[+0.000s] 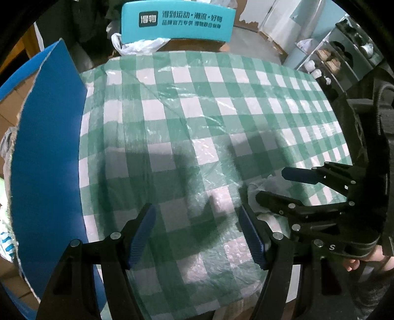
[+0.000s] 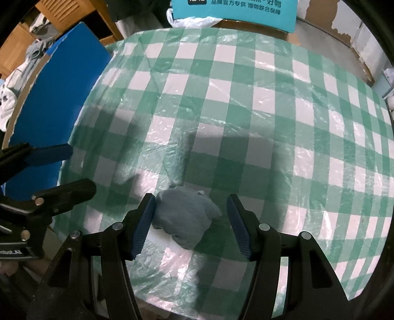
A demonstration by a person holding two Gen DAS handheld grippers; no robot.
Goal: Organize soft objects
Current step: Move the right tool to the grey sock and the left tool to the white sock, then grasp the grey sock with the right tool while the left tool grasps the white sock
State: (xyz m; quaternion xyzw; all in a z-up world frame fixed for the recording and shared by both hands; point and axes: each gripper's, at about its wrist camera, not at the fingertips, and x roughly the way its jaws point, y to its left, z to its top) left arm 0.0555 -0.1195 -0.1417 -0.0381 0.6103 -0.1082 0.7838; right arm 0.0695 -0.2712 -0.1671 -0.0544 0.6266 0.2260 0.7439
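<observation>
A small grey-blue soft toy (image 2: 184,216) lies on the green-and-white checked tablecloth (image 2: 246,110) near the front edge. My right gripper (image 2: 190,226) is open, its jaws on either side of the toy; the left pad (image 2: 144,226) is close to or touching it. In the left wrist view my left gripper (image 1: 197,236) is open and empty above the cloth (image 1: 197,123). The right gripper (image 1: 275,184) shows there at the right, open over a pale soft thing (image 1: 261,189). The left gripper (image 2: 71,169) shows at the left of the right wrist view.
A blue box (image 1: 46,160) with raised flaps stands at the table's left edge; it also shows in the right wrist view (image 2: 56,98). A teal box (image 1: 177,21) and a white plastic bag (image 1: 138,45) sit behind the table. Shelves (image 1: 344,56) stand at the far right.
</observation>
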